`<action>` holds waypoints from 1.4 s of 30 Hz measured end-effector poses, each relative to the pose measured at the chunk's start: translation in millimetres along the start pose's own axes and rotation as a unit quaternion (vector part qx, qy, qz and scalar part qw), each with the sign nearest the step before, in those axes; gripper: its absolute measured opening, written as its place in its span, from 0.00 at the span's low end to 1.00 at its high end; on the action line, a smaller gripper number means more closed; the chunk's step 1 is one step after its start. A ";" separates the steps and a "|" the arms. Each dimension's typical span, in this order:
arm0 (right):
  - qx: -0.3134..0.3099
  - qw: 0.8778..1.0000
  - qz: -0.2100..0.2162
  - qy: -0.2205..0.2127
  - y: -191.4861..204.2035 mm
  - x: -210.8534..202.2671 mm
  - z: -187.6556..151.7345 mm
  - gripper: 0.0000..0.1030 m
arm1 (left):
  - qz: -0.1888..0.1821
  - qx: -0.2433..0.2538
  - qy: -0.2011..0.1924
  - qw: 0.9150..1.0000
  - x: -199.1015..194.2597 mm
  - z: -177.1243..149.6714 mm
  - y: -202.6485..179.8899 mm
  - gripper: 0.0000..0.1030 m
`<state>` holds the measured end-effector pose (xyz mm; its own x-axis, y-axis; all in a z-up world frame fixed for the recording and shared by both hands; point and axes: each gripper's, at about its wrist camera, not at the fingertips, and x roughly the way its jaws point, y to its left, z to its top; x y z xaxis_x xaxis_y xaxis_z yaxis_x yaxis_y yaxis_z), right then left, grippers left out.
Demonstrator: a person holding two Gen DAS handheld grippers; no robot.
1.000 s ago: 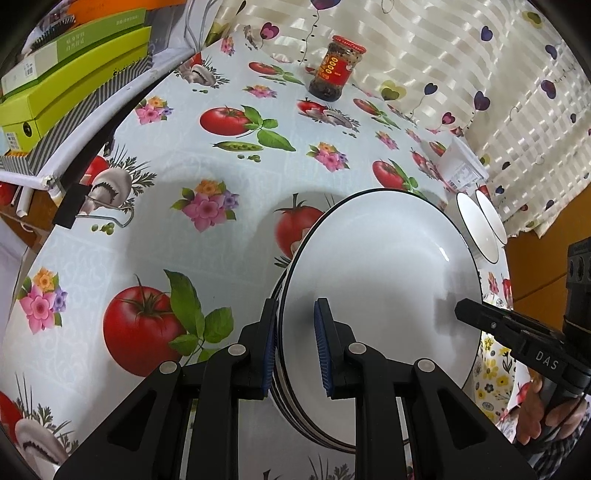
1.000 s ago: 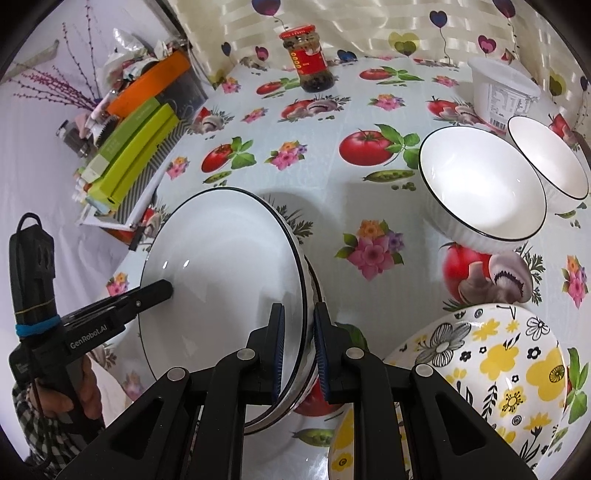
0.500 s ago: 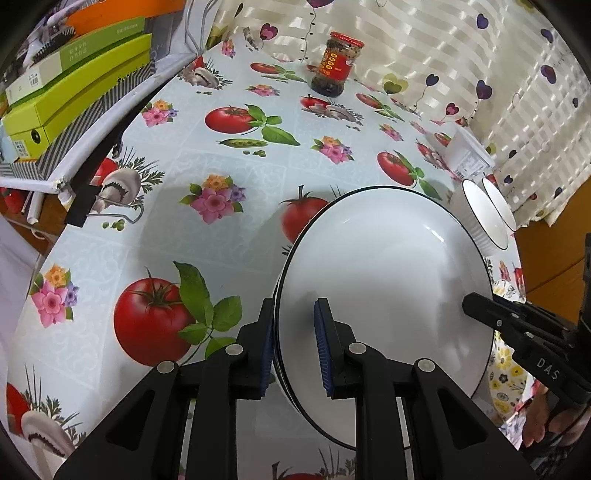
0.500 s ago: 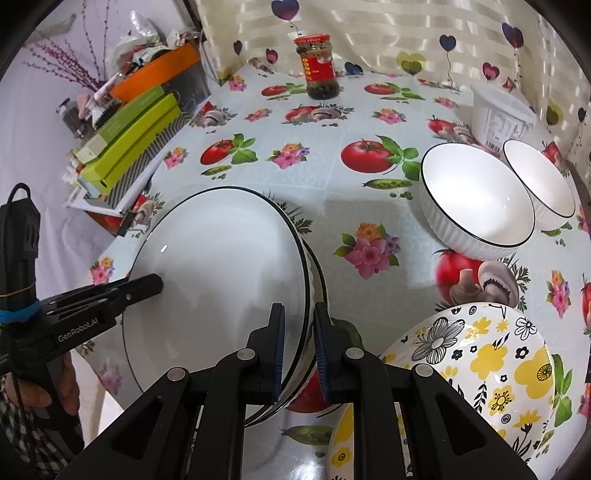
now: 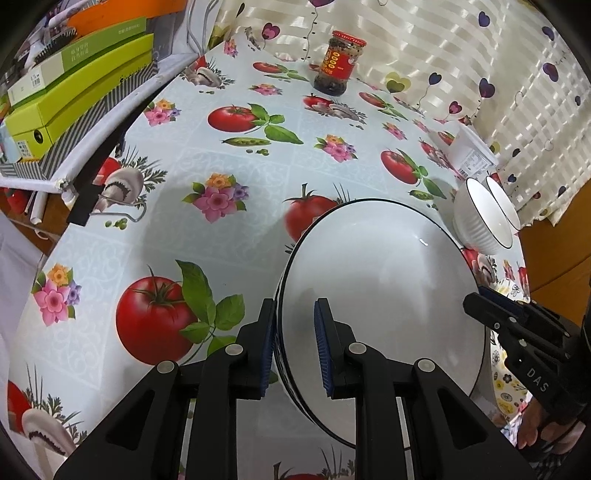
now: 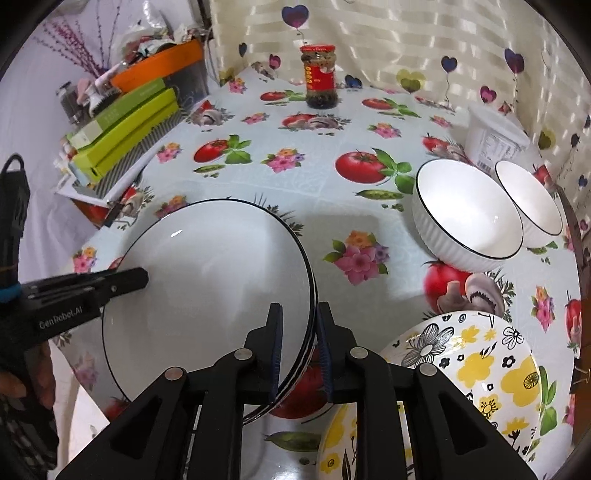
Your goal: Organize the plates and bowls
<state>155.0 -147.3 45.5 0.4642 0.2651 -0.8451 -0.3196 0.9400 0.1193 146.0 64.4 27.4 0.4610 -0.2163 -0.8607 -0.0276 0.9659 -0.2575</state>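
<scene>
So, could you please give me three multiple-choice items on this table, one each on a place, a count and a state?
1. Where does the red-labelled jar stand?
A. at the table's near edge
B. at the far end, by the heart-print curtain
C. inside a bowl

2. How many white black-rimmed bowls are on the table?
A. one
B. two
C. four

3. How are those bowls?
A. upside down
B. full of food
C. upright and empty

Answers:
1 B, the jar stands just in front of the curtain.
2 B, a second bowl stands beside the first.
3 C, both show bare white insides that open upward.
</scene>
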 end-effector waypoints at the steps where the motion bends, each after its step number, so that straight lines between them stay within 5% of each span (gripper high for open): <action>1: 0.001 1.000 0.002 -0.001 -1.3 -0.1 0.0 0.19 | 0.000 -0.001 0.001 1.000 0.3 0.4 0.7 0.20; 13: 0.013 1.000 0.017 -0.008 -4.6 -4.9 -1.7 0.22 | -0.013 -0.010 -0.005 1.000 -4.2 -0.7 3.2 0.20; 24: 0.050 0.997 0.019 -0.060 -31.9 -48.2 -16.0 0.40 | -0.019 -0.004 -0.047 0.999 -31.5 1.7 0.3 0.24; 31: 0.099 0.992 -0.012 -0.078 -75.8 -73.5 -35.7 0.45 | -0.049 0.033 -0.069 0.996 -47.0 3.0 -29.9 0.24; 42: 0.175 0.977 -0.086 -0.081 -140.0 -96.6 -87.7 0.50 | -0.109 0.100 -0.034 0.988 -30.4 -15.2 -99.0 0.24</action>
<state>82.4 -323.3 64.8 0.6208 0.1002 -0.7775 0.0634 0.9821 0.1772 121.2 -26.8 72.4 0.4949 -0.4189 -0.7613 0.2513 0.9077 -0.3361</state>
